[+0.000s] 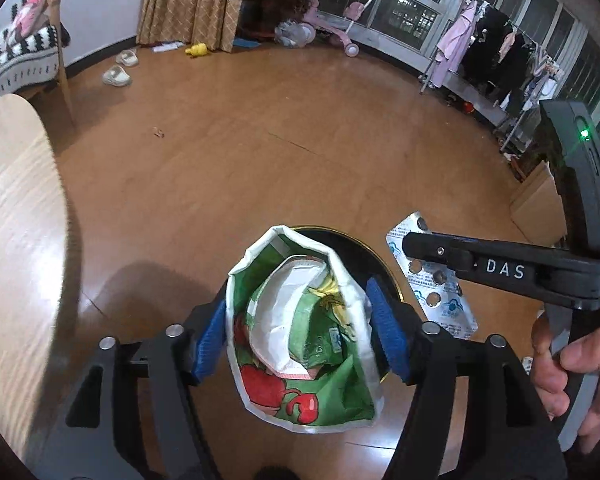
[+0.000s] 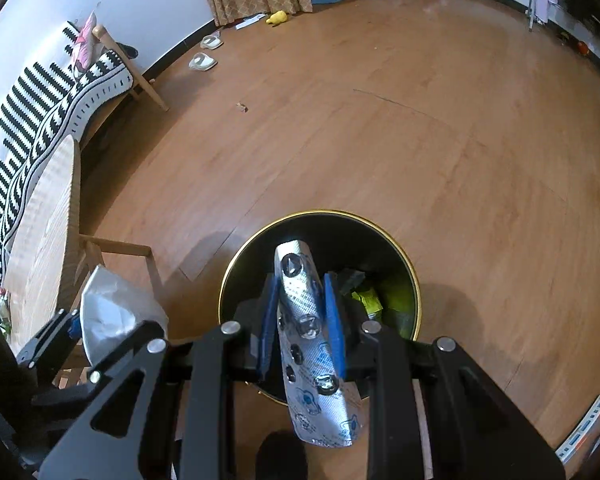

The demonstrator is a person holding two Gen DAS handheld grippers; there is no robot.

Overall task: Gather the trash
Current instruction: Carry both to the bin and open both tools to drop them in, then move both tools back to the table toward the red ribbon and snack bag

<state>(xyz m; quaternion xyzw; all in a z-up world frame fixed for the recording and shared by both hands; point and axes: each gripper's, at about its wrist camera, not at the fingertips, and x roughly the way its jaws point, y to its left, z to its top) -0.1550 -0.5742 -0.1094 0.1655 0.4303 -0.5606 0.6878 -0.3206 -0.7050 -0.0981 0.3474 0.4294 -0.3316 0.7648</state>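
Observation:
A squashed white and green drink carton point(image 1: 300, 332) with red fruit print sits between the blue pads of my left gripper point(image 1: 296, 320). The pads touch both its sides. It hangs over the black bin with a gold rim point(image 1: 384, 264), which it mostly hides. My right gripper point(image 2: 300, 284) is shut on a silver blister pack point(image 2: 308, 320), held above the open bin point(image 2: 320, 213). Green wrappers point(image 2: 366, 300) lie inside the bin. In the left wrist view the blister pack point(image 1: 432, 280) shows just right of the carton, pinched by the right gripper's fingers point(image 1: 500, 268).
A person's hand point(image 1: 572, 364) grips the right tool. A light wooden table point(image 1: 16, 220) stands at the left, with a striped cushioned bench point(image 2: 60, 120) behind it. A small scrap point(image 2: 242, 107) lies on the wood floor. Slippers point(image 1: 118, 76), a tricycle and a clothes rack point(image 1: 492, 48) line the far walls.

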